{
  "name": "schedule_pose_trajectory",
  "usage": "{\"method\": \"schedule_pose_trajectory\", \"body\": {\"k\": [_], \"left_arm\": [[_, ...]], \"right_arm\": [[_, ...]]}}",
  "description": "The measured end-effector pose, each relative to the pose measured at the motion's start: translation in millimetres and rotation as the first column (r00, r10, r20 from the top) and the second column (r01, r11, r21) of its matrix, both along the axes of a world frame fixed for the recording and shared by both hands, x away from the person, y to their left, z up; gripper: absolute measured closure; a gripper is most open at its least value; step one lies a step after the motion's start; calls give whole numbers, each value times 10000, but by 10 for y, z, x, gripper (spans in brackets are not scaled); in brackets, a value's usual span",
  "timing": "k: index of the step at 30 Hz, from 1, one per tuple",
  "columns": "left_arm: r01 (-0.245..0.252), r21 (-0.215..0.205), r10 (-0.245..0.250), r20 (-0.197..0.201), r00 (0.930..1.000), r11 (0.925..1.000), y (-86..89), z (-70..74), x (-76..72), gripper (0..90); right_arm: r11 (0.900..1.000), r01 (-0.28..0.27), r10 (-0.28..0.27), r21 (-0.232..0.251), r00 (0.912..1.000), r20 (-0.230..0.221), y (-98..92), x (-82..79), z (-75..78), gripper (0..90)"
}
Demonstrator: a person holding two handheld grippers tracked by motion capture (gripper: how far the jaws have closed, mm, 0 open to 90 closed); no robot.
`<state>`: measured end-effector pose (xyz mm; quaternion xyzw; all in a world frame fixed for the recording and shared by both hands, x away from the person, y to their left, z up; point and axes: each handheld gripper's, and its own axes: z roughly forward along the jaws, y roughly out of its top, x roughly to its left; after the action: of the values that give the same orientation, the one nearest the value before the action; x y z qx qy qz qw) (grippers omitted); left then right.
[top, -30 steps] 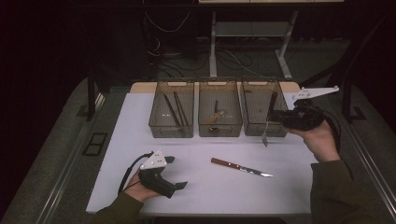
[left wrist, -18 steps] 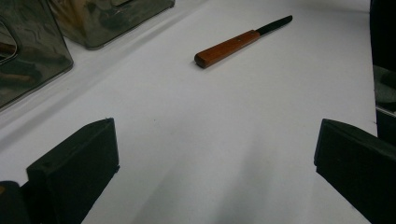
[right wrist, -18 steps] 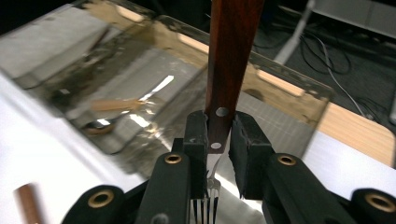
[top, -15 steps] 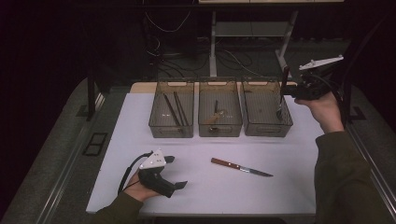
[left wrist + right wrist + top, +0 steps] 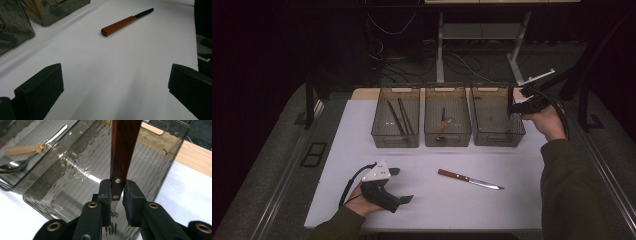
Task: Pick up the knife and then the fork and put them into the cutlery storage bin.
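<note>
Your right gripper (image 5: 117, 195) clamps a wooden-handled fork (image 5: 122, 150) over the right-hand bin (image 5: 150, 152) (tines toward you); the bin beside it holds a spoon (image 5: 12, 166). Your left gripper (image 5: 115, 87) gapes wide on open white table (image 5: 120, 65), a knife (image 5: 125, 22) well ahead.

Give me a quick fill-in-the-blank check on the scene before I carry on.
1. The right gripper is clamped on a wooden-handled ____.
2. On the table stand ____ clear bins.
3. The knife lies on the white sheet, ____ the bins.
4. The left gripper has its jaws ____, with nothing between them.

Missing words: fork; three; outside; open
</note>
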<state>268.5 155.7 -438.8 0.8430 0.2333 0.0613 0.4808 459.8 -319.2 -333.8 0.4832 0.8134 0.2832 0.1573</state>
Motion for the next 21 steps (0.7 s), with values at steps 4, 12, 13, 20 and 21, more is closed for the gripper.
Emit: {"method": "schedule_pose_trajectory", "body": {"k": [4,12,13,20,21], "left_arm": [[-12,-53,12,0,10000,10000,-1,1,-3,0],[27,-94,-27,-1,10000,10000,0,3,-5,0],[27,-96,-27,-5,10000,10000,0,2,-5,0],[23,-67,-23,3,10000,10000,-2,1,-5,0],[27,-54,-27,-6,10000,10000,-3,1,-6,0]], "right_arm": [[10000,31,-31,8,10000,-1,57,54,-51,768],[9973,272,-285,679,9994,184,92,107,-198,571],[9968,280,-297,750,9993,219,88,103,-198,546],[9921,24,-102,1254,9981,611,85,1,-139,471],[9911,-89,-3,1332,9976,689,90,-29,-128,461]]}}
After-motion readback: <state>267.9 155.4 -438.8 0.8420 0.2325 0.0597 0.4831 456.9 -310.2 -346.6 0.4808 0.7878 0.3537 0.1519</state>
